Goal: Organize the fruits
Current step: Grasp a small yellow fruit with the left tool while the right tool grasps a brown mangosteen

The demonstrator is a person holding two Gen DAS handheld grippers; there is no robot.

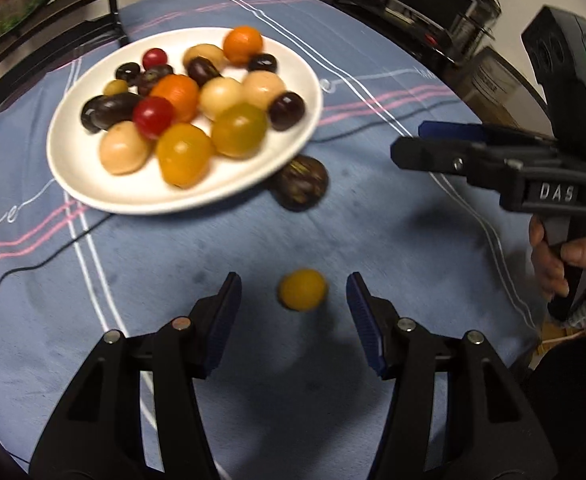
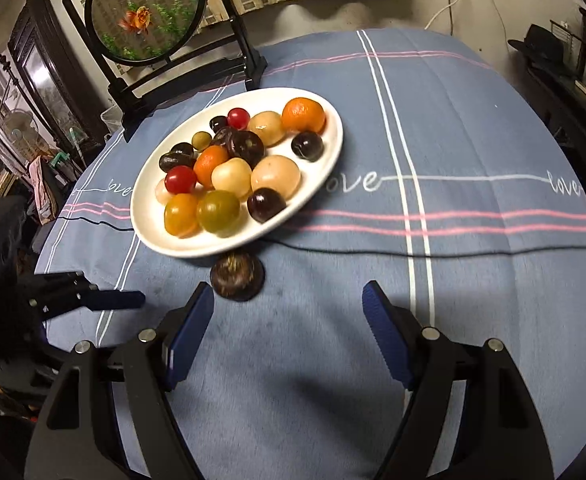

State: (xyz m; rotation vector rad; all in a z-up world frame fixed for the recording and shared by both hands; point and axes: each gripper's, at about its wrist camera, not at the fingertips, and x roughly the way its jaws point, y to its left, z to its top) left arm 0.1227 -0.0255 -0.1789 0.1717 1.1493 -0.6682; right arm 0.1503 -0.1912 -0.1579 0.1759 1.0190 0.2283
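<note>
Yellow fruit (image 1: 302, 289) lies untouched between the left gripper's (image 1: 294, 312) parted fingers.

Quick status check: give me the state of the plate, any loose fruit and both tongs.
White plate: on the tablecloth, piled with fruit.
Dark brown fruit: loose on the cloth, by the plate's near rim.
Small yellow fruit: loose on the cloth, between the left tongs' pads, untouched.
Left tongs: open.
Right tongs: open, empty.

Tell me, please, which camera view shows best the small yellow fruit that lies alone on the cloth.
The left wrist view. There the small yellow fruit lies on the blue tablecloth, unhidden, between the open fingers of the left claw, though slightly blurred. The right wrist view does not show it at all.
</note>
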